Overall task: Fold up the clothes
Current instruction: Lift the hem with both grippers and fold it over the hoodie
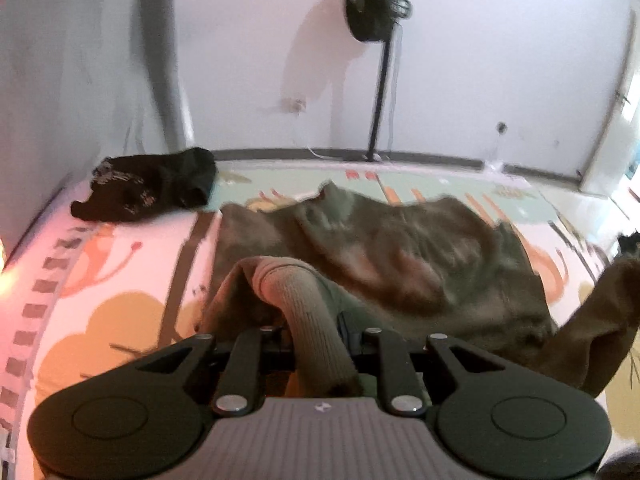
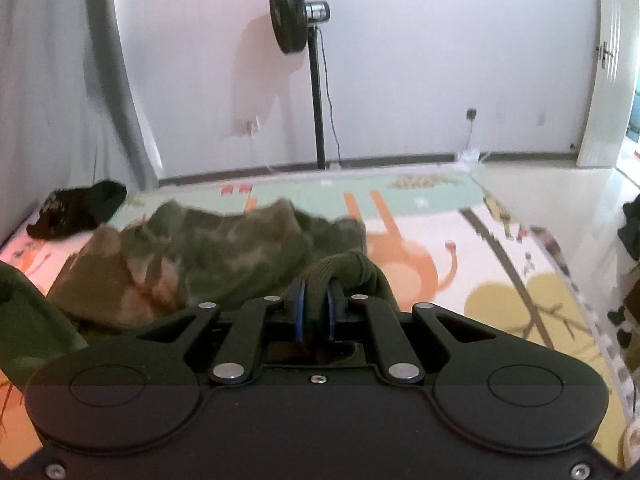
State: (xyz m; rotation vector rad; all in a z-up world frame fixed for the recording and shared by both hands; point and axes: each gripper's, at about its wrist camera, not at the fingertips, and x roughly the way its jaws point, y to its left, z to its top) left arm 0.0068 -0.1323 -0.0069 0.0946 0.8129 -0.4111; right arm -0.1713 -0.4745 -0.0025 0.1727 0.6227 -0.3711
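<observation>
Two claws, both clamped on the same olive-green knit garment (image 1: 380, 248), which lies crumpled on the patterned foam play mat (image 1: 120, 320) covering the floor.

Left claw (image 1: 320, 344): jaws nearly together, pinching a ribbed tan-green band of the garment, probably a cuff or hem; motion blur makes it hard to say which. The band arches up out of the jaws and runs forward into the heap.

Right claw (image 2: 316, 312): blue-lined pads close together with a bunched ribbed fold between them. The fold humps over the fingertips and trails into the main body of cloth, which sits ahead and to the left in this view.

Garment location: centre of the mat, well apart from the small black crumpled garment (image 1: 148, 188) near the mat's far left edge by the grey curtain. A black standing fan (image 2: 292, 20) stands against the far wall, off the mat.

Handling judgement: soft, limp, fairly thick knit. It will drape and sag between the two holds, with no stiffness to keep a crease. Ribbed edges are the sensible grip points, being denser and less likely to slip than the loose body. Weight looks modest. Main risk: cloth bunching and dragging on the mat rather than spreading flat.
</observation>
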